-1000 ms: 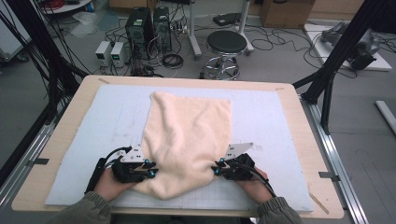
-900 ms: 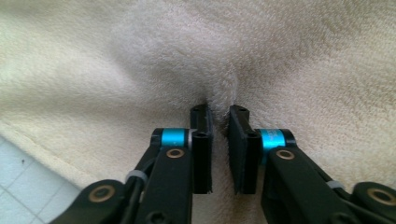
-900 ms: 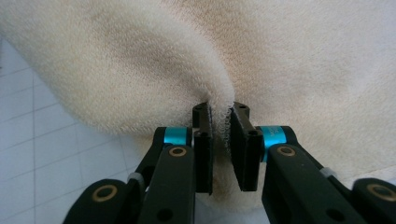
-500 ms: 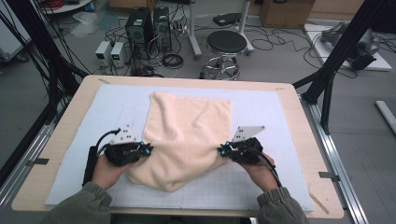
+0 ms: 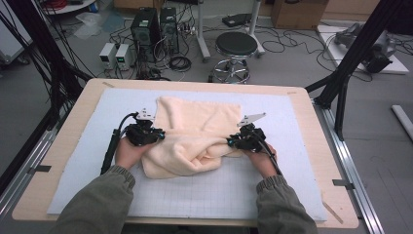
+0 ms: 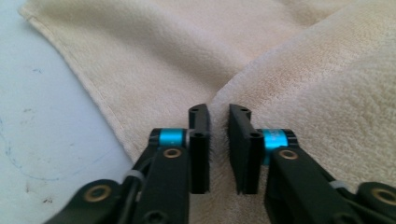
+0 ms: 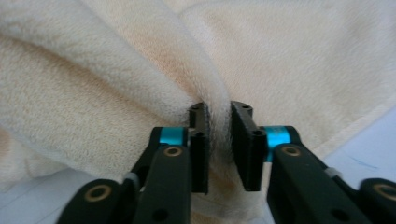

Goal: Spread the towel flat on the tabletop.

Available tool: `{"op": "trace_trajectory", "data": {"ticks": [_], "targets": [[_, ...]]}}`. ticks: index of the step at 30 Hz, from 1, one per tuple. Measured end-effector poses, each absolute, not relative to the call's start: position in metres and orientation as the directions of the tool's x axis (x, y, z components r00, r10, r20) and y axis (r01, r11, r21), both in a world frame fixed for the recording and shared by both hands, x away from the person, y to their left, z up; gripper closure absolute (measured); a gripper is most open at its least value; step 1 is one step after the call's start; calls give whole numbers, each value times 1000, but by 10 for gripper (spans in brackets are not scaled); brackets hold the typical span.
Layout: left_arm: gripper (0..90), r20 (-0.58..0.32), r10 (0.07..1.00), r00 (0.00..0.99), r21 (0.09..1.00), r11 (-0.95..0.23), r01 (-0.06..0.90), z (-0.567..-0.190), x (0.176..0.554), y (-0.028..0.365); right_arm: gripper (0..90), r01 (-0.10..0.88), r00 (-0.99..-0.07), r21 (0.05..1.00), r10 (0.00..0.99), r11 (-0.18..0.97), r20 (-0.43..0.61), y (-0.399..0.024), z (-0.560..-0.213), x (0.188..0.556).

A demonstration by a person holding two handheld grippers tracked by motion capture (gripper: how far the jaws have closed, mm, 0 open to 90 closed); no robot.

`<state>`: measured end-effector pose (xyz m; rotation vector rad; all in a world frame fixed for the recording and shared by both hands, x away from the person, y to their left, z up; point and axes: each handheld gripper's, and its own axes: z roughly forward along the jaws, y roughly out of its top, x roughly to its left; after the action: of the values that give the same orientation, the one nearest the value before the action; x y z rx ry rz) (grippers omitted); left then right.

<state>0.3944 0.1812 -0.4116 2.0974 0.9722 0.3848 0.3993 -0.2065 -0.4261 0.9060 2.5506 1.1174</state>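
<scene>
A cream towel [image 5: 199, 119] lies on the pale grid mat [image 5: 219, 195], its near part pulled up into a bunched fold over the rest. My left gripper [image 5: 159, 137] is at the fold's left end and my right gripper [image 5: 229, 143] at its right end. In the left gripper view the jaws [image 6: 218, 114] stand slightly apart over the towel [image 6: 140, 56], with only fuzz in the gap. In the right gripper view the gripper [image 7: 218, 109] has a ridge of towel [image 7: 280, 56] running loosely into its narrow gap. Both pairs of jaws have just been opening.
The mat covers most of a wooden table [image 5: 68, 141]. Beyond the far edge stand a black stool [image 5: 236, 46], computer cases [image 5: 146, 27] and loose cables on the floor. Black frame posts [image 5: 348, 68] rise at the table's right and left sides.
Both hands have moved away from the person, carrying the towel's near edge up over the rest. The towel has gone from a long spread shape to a short bunched fold.
</scene>
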Motion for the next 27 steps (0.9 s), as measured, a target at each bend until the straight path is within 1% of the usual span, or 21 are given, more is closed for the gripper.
{"op": "trace_trajectory", "data": {"ticks": [2,3,6,9,12,15,18,21,24,27], "targets": [[673,-62,738,672,776,-388,497,-403,389,187,706,441,-788,741,614,507,49,-211,-418,394],[662,-61,737,673,790,-376,484,-398,385,189,682,438,-788,751,613,494,56,-213,-414,391],[615,-46,726,686,810,-374,451,-384,371,196,640,397,-799,774,600,493,28,-216,-400,376],[586,-28,700,714,815,-397,422,-374,355,201,628,347,-815,795,580,497,-7,-218,-388,358],[559,-2,669,743,819,-426,385,-375,333,202,627,303,-837,810,547,503,-27,-216,-381,341],[532,11,637,771,812,-455,364,-383,314,198,622,270,-860,813,509,517,-39,-208,-383,328],[511,6,610,792,815,-462,350,-395,295,194,618,242,-886,806,462,540,-43,-195,-389,318],[503,-10,587,810,803,-478,356,-407,281,189,617,230,-904,799,426,555,-35,-180,-397,314],[503,-10,570,822,781,-509,362,-417,277,184,604,228,-914,781,404,581,-34,-165,-407,317],[513,-14,558,830,755,-538,375,-425,282,177,596,242,-909,769,415,591,-32,-150,-416,325]]}}
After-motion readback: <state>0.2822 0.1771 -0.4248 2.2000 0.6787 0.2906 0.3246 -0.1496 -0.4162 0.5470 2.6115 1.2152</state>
